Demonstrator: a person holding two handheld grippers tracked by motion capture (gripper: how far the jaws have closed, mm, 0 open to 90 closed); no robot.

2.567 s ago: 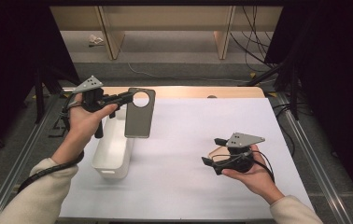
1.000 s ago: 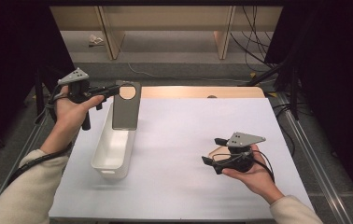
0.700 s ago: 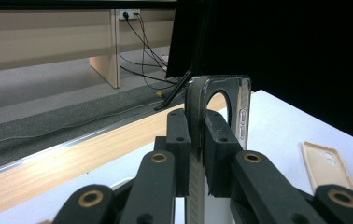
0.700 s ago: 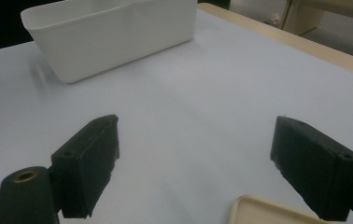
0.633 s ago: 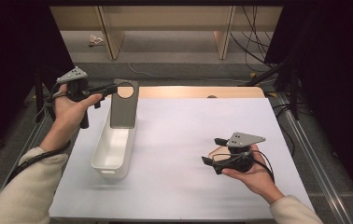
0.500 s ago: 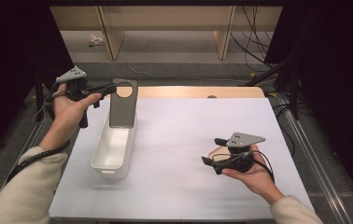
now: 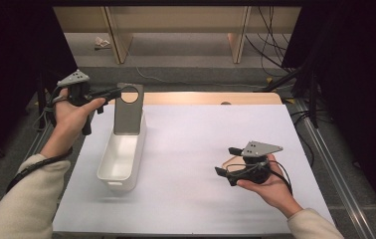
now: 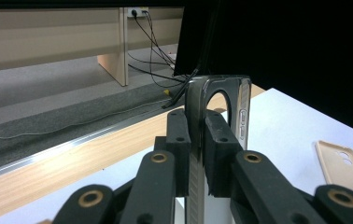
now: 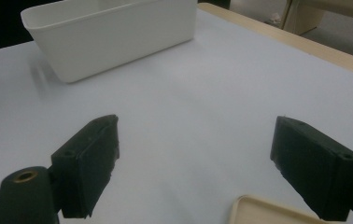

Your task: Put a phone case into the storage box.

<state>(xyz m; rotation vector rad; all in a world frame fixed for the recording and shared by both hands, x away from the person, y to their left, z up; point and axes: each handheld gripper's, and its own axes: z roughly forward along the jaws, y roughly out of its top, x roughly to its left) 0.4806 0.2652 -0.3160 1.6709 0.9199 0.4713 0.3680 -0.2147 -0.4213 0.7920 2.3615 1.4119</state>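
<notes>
High view: white bin [image 7: 121, 154] under phone case [image 7: 128, 110].

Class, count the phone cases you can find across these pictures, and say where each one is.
2. A dark grey phone case hangs upright over the white bin, clamped in the left gripper. A beige phone case lies flat on the table by the right gripper. Others may be hidden.

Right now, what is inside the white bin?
The white bin looks empty where its floor shows. The grey phone case, clamped in the left gripper, hangs upright over its far end and hides the interior there.
</notes>
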